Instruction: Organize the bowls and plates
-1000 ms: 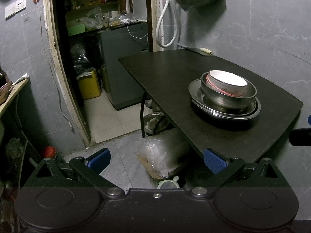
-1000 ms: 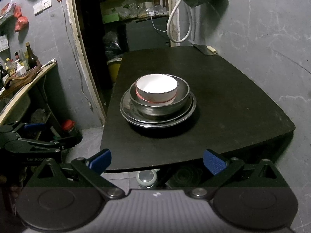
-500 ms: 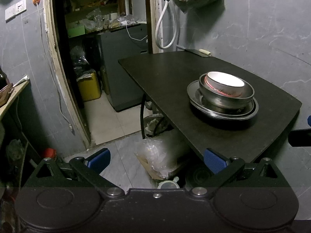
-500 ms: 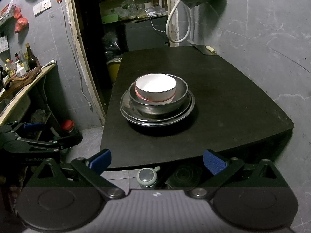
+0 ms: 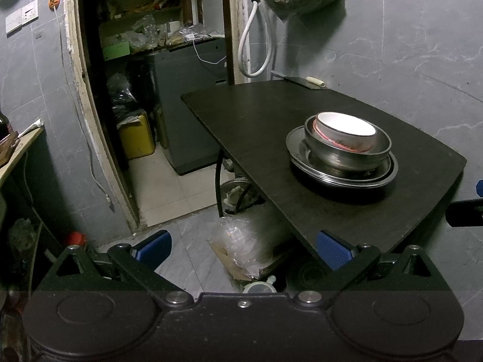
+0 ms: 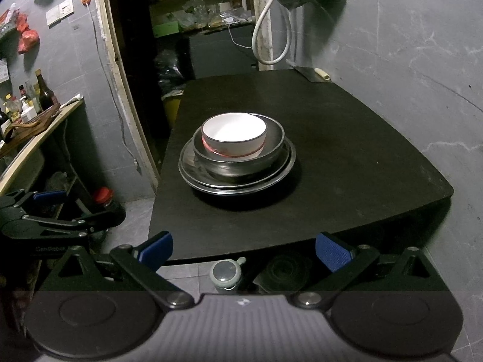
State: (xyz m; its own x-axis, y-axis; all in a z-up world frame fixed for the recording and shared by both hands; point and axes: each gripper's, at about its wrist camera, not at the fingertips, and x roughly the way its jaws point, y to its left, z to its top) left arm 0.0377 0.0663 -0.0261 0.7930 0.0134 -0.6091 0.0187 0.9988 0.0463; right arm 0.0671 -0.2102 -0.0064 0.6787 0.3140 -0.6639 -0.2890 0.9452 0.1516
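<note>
A white bowl (image 6: pixel 234 134) with a red band sits inside a steel bowl (image 6: pixel 271 147), which rests on stacked steel plates (image 6: pixel 193 172) on the black table (image 6: pixel 347 150). The same stack shows in the left wrist view: white bowl (image 5: pixel 347 126), steel bowl (image 5: pixel 341 154), plates (image 5: pixel 305 170). My right gripper (image 6: pixel 243 249) is open and empty, held back from the table's near edge, facing the stack. My left gripper (image 5: pixel 241 247) is open and empty, off the table's left corner, over the floor. The left gripper (image 6: pixel 51 214) also appears low at the left of the right wrist view.
A cleaver (image 6: pixel 311 74) lies at the table's far edge by the wall. A plastic bag (image 5: pixel 241 241) and a kettle (image 6: pixel 226 274) sit on the floor under the table. A side counter with bottles (image 6: pixel 36 99) stands at left. A doorway (image 5: pixel 145 90) opens behind.
Both grippers have drawn back slightly from the table; the stack looks a little smaller and farther. The bowls and plates have not moved.
</note>
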